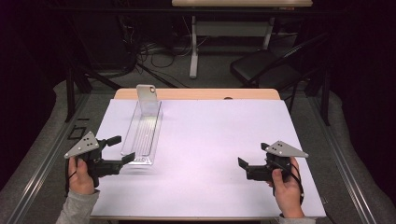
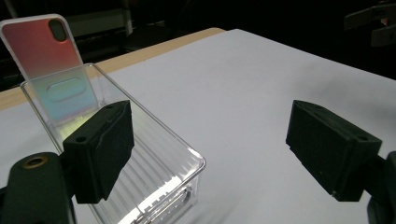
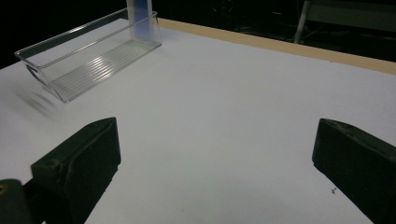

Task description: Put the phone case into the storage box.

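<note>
White bench (image 1: pixel 210 149) carries a clear tray (image 1: pixel 142 135) with a phone case (image 1: pixel 147 99) standing inside; no legible writing. Left tool (image 1: pixel 122 148) and right tool (image 1: pixel 252 156): jaws apart, empty.

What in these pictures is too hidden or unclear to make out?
- Phone case lower end: left gripper view, blurred behind the clear tray wall.
- Case top: right gripper view, cut off by the picture's upper edge.
- Tray's near corner: left gripper view, covered by the left gripper jaw.
- Room behind the table: high view, too dark.
</note>
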### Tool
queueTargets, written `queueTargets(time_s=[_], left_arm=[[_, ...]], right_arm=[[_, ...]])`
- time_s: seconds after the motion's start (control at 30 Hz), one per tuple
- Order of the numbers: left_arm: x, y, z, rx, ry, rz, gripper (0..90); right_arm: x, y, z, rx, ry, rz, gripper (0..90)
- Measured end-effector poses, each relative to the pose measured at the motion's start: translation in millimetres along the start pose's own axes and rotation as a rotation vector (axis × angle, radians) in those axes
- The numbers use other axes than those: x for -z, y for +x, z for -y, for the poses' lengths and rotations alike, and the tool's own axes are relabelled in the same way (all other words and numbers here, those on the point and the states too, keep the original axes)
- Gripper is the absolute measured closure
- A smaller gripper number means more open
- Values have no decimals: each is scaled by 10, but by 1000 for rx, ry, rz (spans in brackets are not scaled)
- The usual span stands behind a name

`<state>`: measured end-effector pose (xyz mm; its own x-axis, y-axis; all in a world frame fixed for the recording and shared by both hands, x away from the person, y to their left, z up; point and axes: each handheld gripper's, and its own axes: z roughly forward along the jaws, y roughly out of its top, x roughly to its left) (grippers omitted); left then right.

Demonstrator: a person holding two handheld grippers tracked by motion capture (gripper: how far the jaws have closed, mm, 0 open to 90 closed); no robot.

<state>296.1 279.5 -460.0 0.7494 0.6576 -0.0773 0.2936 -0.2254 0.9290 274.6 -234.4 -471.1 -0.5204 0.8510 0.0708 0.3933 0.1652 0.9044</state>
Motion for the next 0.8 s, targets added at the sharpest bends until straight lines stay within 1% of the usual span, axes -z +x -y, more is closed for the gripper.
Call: queueTargets(time_s=[0.07,0.1,0.13,0.2,0.27,0.37,0.5,0.57,0.6,0.67,0.7,0.73,0.77,0.8], left_arm=[[11,2,53,2,2,-9,148],[11,2,53,2,2,-9,139],[19,2,107,4,11,-12,129],[24,7,150,5,13,-5,118],[36,6,180,4,14,-14,114],[48,1,216,4,8,-20,110],[51,-9,261,-6,12,-32,81],[51,-10,271,-11,10,-30,66],[54,-13,286,-17,8,-30,57],[55,-12,300,-22,11,-35,37],[52,-6,309,-22,11,-30,19],[48,-2,320,-18,10,-26,4],[48,6,330,-18,14,-23,3],[47,9,339,-17,18,-28,3]], right_arm=[[7,-4,48,-1,-6,6,2],[13,-5,72,-9,-3,5,1],[15,-10,96,-9,-4,5,0],[20,-19,141,-16,-2,9,0],[25,-29,175,-14,6,13,0],[24,-29,215,-17,9,15,0],[21,-32,251,-11,5,11,0],[16,-28,265,-16,2,15,0],[17,-33,269,-8,1,16,0],[18,-34,282,-15,-6,19,0],[22,-37,288,-17,-2,19,0],[16,-45,296,-13,-12,20,0],[16,-44,304,-19,-8,22,0],[15,-45,312,-23,-4,22,0]])
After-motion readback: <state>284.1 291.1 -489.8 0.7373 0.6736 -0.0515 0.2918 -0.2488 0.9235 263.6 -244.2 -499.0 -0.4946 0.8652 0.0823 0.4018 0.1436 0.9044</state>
